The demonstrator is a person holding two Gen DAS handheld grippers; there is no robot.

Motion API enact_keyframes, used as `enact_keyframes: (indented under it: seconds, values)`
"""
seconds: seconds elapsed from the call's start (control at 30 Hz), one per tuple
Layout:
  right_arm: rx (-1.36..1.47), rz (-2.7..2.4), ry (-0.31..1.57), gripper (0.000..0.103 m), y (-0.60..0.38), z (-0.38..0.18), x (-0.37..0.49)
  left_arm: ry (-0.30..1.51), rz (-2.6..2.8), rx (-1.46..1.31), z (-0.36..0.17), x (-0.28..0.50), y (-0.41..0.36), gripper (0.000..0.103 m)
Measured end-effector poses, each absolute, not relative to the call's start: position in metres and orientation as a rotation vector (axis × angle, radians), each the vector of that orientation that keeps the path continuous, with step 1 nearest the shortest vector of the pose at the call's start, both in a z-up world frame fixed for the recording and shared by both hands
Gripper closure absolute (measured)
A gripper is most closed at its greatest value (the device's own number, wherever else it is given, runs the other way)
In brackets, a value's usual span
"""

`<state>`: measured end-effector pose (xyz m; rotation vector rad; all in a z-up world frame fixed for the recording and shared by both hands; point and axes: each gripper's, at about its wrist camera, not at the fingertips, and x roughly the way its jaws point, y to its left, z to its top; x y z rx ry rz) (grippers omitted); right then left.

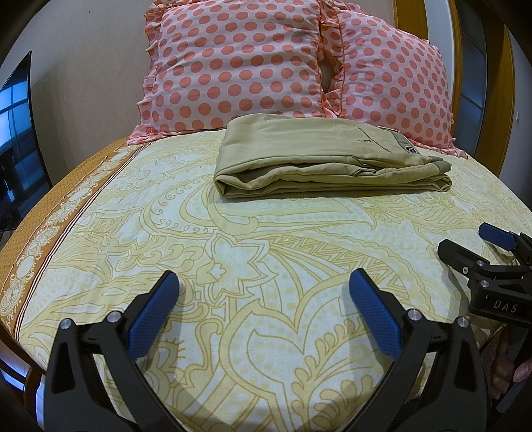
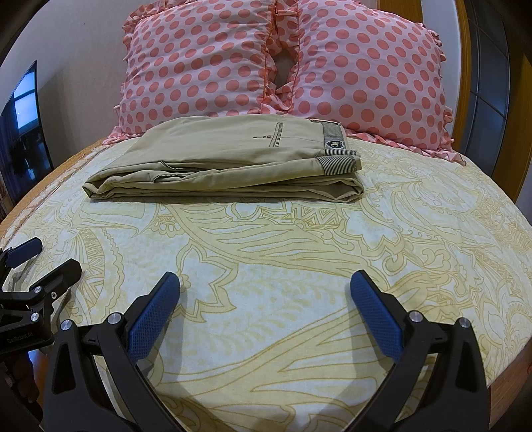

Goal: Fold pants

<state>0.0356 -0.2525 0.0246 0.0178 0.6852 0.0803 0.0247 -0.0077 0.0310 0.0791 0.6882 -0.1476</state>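
Observation:
The khaki pants point(image 1: 319, 156) lie folded into a flat stack on the bed, near the pillows; they also show in the right wrist view point(image 2: 229, 159), waistband with a badge at the right end. My left gripper point(image 1: 264, 282) is open and empty, hovering over the bedsheet well short of the pants. My right gripper point(image 2: 266, 282) is open and empty, likewise short of the pants. The right gripper also shows at the right edge of the left wrist view point(image 1: 472, 244). The left gripper shows at the left edge of the right wrist view point(image 2: 50, 257).
Two pink polka-dot pillows point(image 1: 232, 66) point(image 1: 392, 86) lean behind the pants. The yellow patterned bedsheet point(image 1: 266, 252) covers the bed. A dark screen point(image 1: 16, 143) stands at the left. A wooden frame point(image 1: 410, 16) is at the back right.

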Motion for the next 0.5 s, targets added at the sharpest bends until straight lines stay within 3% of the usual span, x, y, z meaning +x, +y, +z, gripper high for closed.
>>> enact_keyframes:
  seconds: [0.5]
  values:
    - [0.017,0.081,0.685,0.001,-0.2529,0.0242,0.0351,0.714,-0.132,0.076,0.0341,0.0277,-0.0089,0.002]
